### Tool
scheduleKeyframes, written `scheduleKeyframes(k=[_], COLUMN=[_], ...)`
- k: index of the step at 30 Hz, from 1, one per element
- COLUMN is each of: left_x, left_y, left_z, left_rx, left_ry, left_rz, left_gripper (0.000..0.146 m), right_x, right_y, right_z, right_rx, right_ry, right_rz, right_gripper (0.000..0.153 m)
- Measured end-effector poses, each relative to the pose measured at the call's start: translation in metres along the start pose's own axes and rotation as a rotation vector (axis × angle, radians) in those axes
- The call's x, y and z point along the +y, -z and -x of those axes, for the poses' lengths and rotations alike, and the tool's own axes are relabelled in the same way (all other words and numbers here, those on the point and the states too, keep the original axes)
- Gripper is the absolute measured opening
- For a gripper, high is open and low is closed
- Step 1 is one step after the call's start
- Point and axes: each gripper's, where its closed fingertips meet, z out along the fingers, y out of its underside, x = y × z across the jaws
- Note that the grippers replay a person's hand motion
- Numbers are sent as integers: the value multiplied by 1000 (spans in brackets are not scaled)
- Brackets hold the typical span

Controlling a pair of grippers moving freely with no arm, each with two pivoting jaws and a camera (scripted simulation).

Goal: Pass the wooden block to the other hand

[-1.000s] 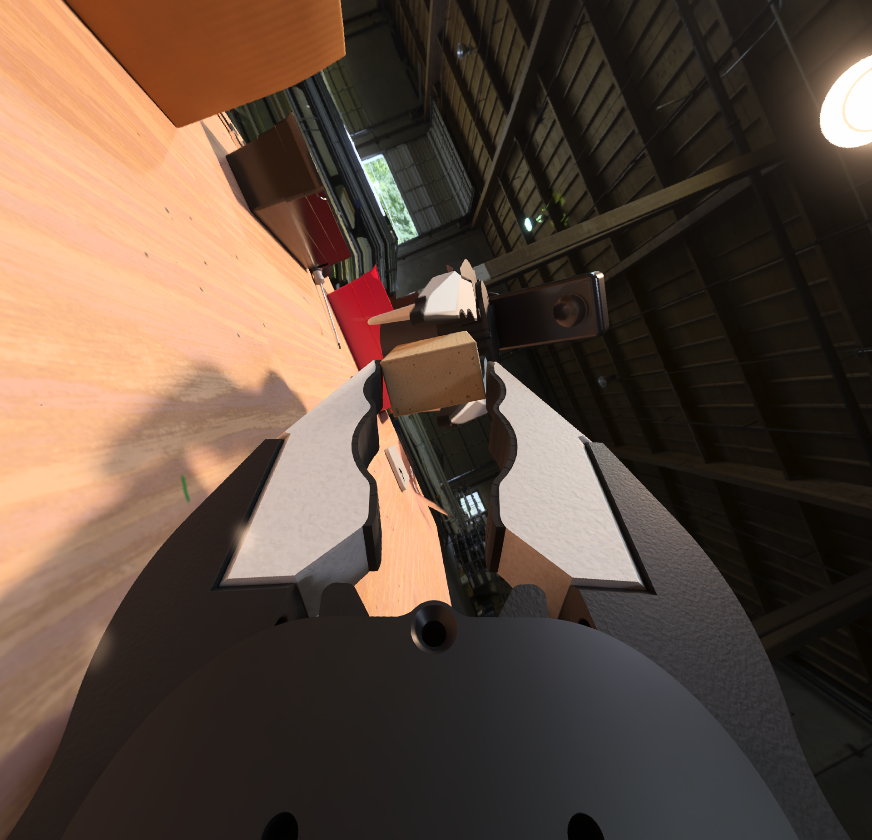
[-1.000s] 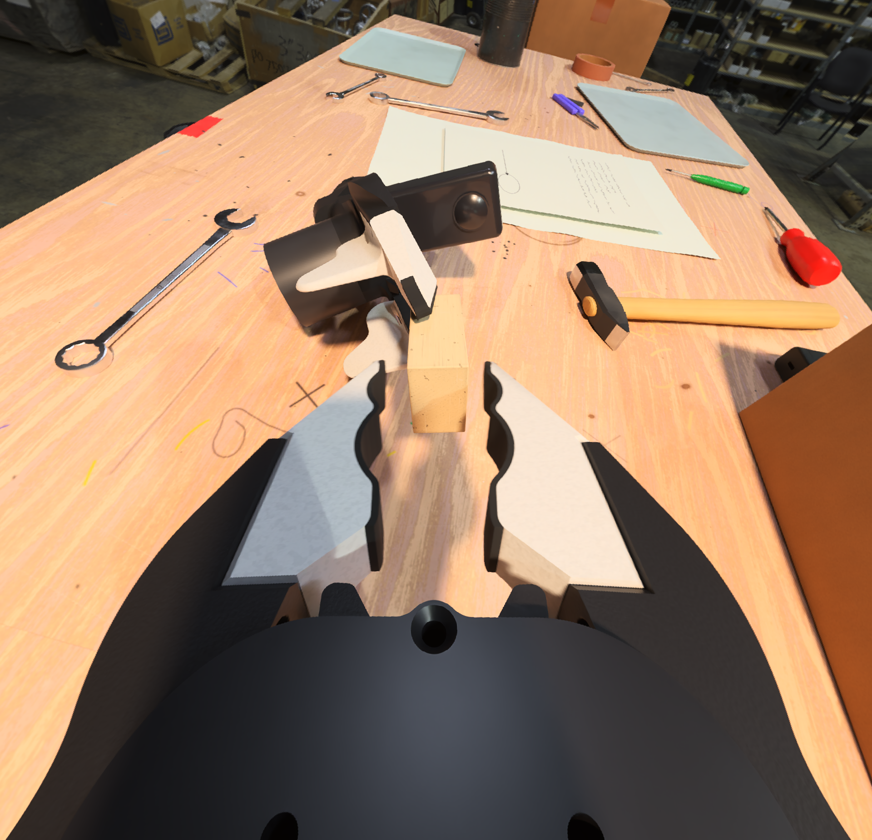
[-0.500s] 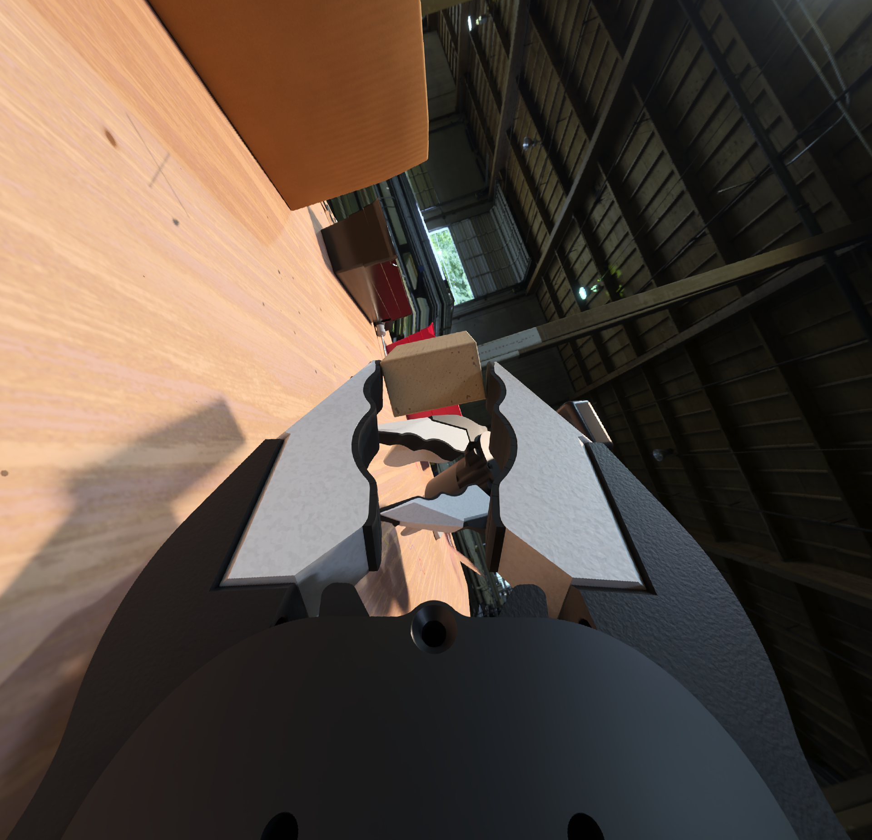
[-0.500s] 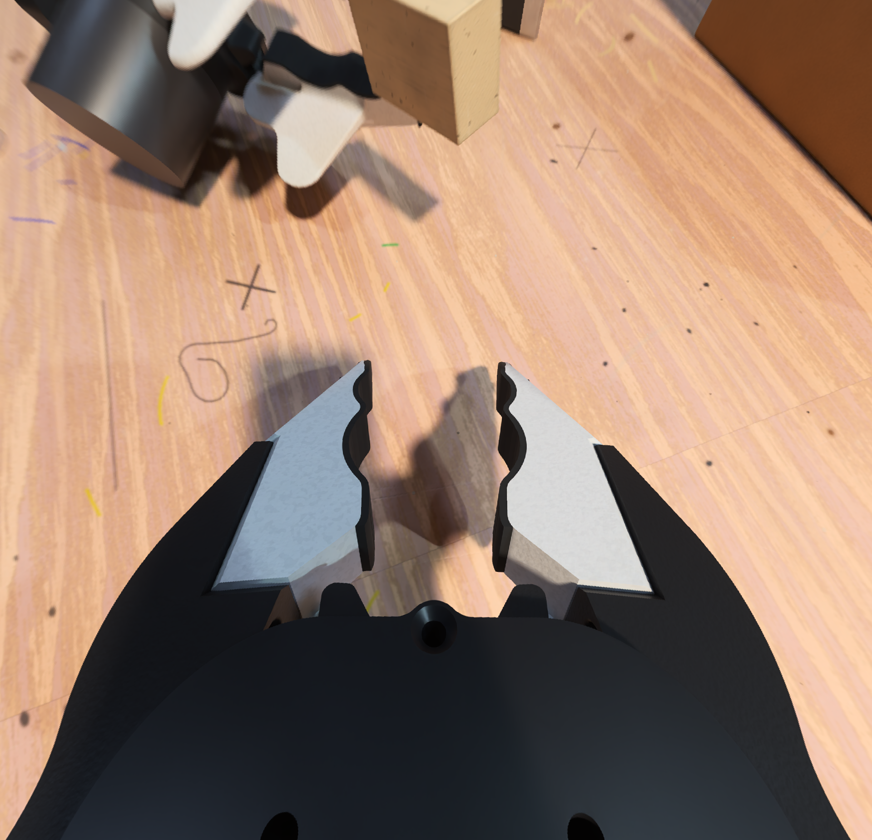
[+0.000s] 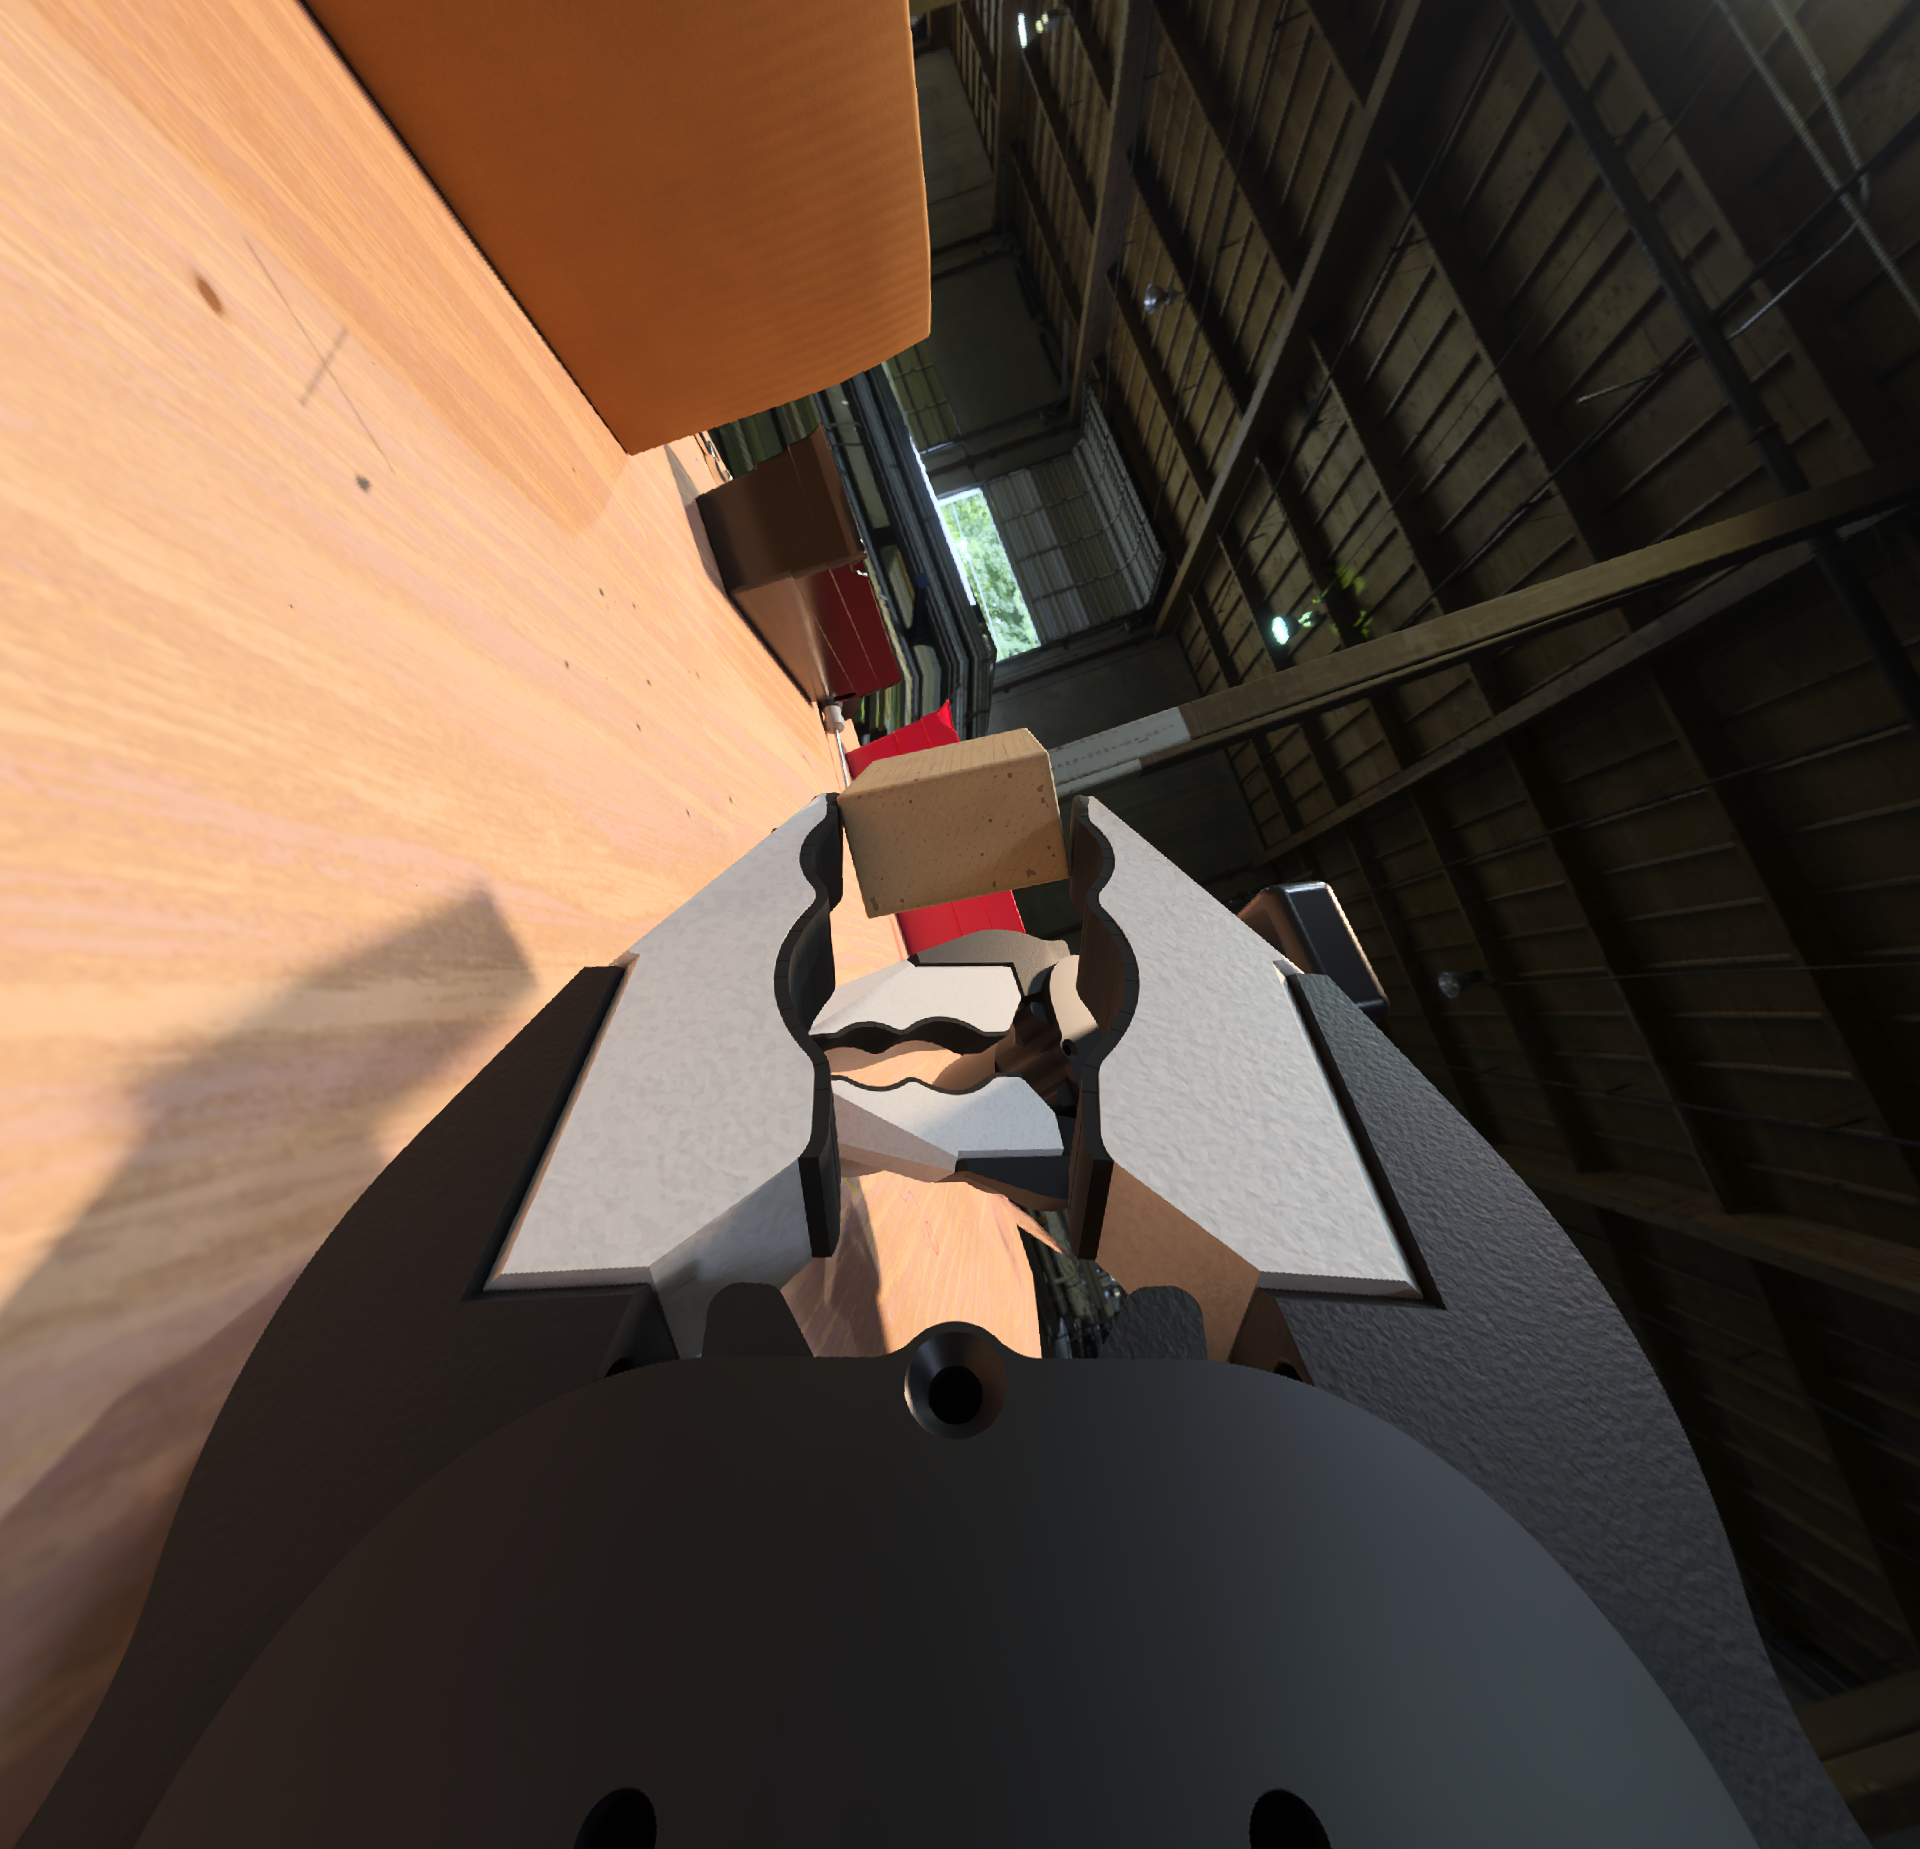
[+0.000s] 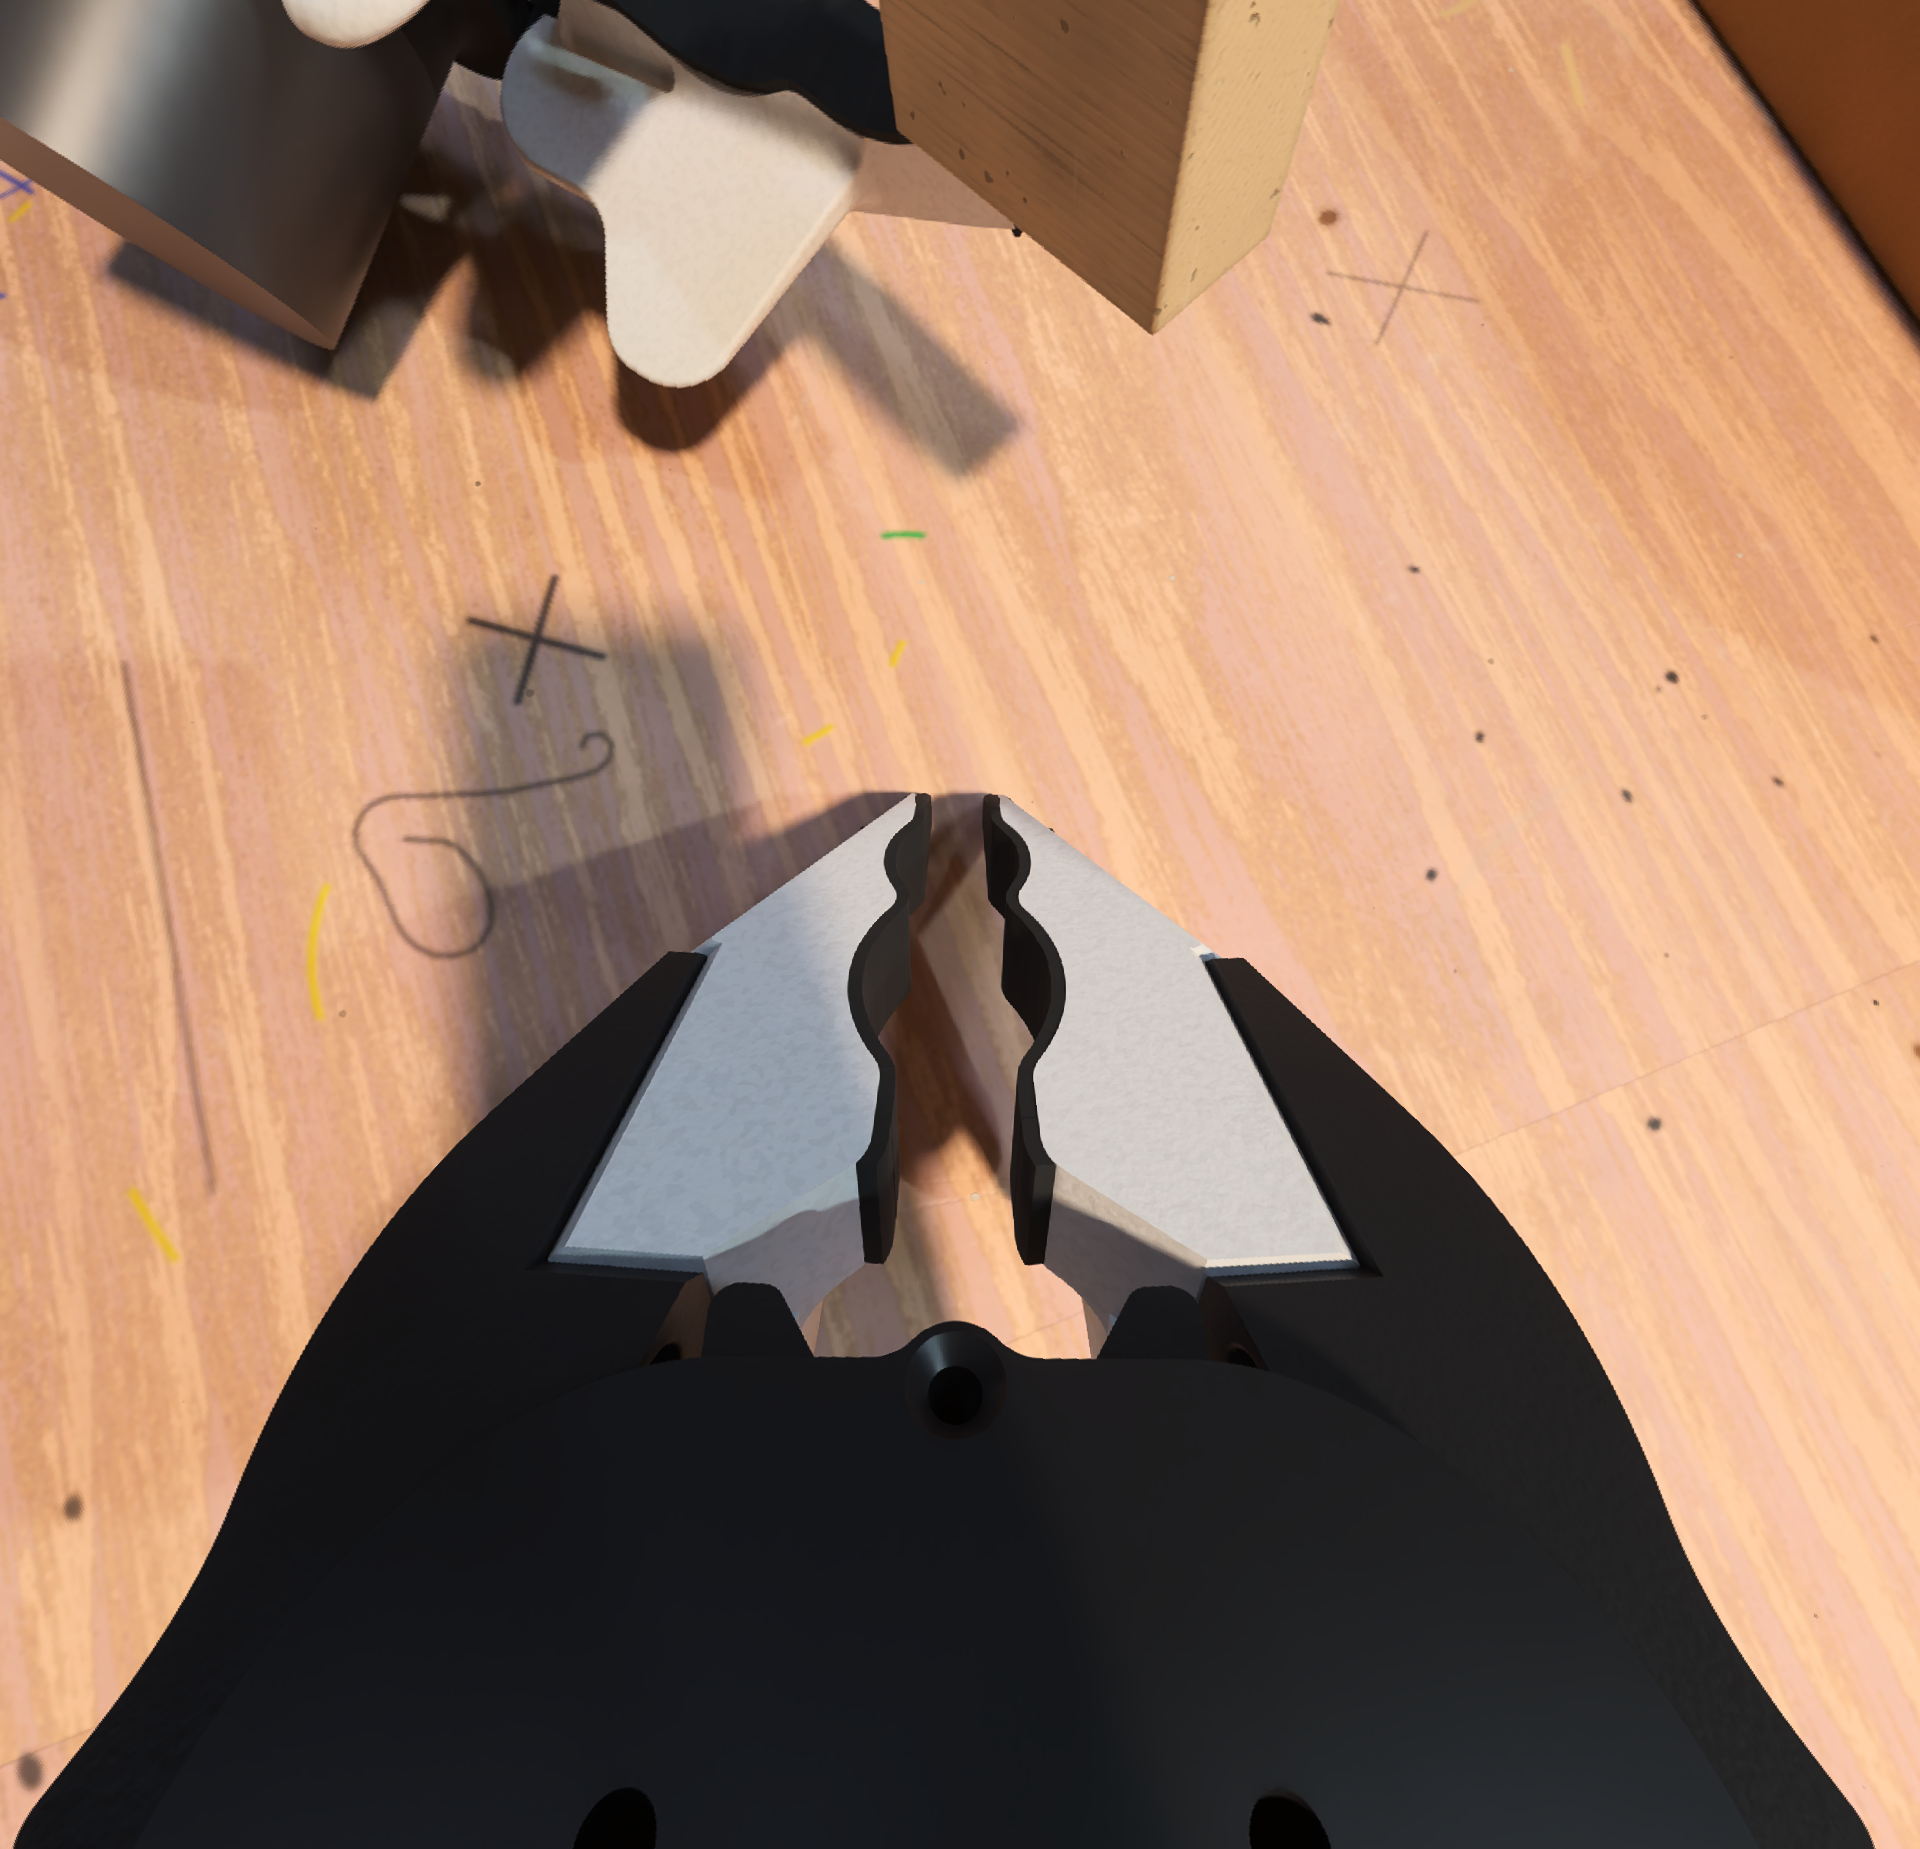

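Note:
The wooden block (image 5: 951, 833) is a pale tan cuboid. My left gripper (image 5: 951, 812) is shut on it at the fingertips and holds it above the wooden table (image 5: 312, 760). In the right wrist view the block (image 6: 1101, 85) hangs at the top edge. One of the left gripper's fingers (image 6: 707, 210) reaches in from the upper left. My right gripper (image 6: 956, 812) is shut and empty, pointing down at the table (image 6: 1351, 760), below and short of the block. It also shows in the left wrist view (image 5: 842, 1056), under the block, apart from it.
A large orange-brown cardboard box (image 5: 644, 137) stands on the table close by, and its corner shows in the right wrist view (image 6: 1829, 85). A smaller brown box (image 5: 779, 532) and red objects (image 5: 956, 916) lie farther along the table. Pencil marks dot the tabletop.
My right gripper has gone from open to shut, with nothing between its fingers. It has drawn closer under the left gripper and the block. The left gripper still holds the block.

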Motion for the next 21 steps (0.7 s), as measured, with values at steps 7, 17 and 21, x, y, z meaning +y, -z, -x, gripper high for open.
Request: scheduleKeyframes(k=[7, 17, 21], left_x=[0, 0, 1], left_y=[1, -1, -1], left_z=[-1, 0, 0], left_rx=[12, 2, -4], left_ry=[3, -4, -9], left_rz=[1, 3, 5], left_gripper=[44, 44, 44], right_x=[-27, -14, 0], right_y=[41, 66, 47], right_z=[-7, -26, -30], right_rx=[-14, 11, 41], right_ry=[-42, -119, -97], right_rz=[-202, -231, -153], right_gripper=[14, 20, 20])
